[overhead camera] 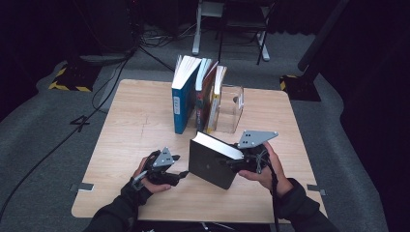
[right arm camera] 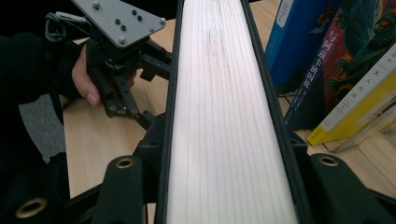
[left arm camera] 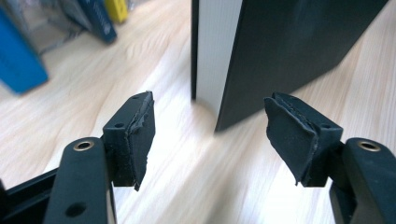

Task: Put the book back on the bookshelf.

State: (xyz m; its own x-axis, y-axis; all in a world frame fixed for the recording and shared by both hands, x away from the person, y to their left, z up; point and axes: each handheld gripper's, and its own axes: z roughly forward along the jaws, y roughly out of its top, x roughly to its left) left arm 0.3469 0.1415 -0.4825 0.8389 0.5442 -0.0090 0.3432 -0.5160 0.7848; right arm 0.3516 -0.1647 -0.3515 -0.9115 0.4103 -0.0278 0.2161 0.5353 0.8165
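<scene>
Two grippers flank the black book (overhead camera: 212, 162): the right gripper (overhead camera: 240, 162) clamps its fore-edge, while the left gripper (overhead camera: 183, 175), jaws open and empty, faces its near corner on the counter (overhead camera: 130, 125).

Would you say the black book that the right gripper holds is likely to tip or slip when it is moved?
The black book stands tilted on one corner, so it would probably topple if released. Its covers look rigid and its page block thick, so it likely stays stiff and weighs a fair amount. The right gripper clamps across both covers, which look smooth; slipping seems possible.

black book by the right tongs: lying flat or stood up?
Stood up, tilted. The black book rests on its lower edge on the table, page block facing up, the right tongs clamped across its covers.
</scene>
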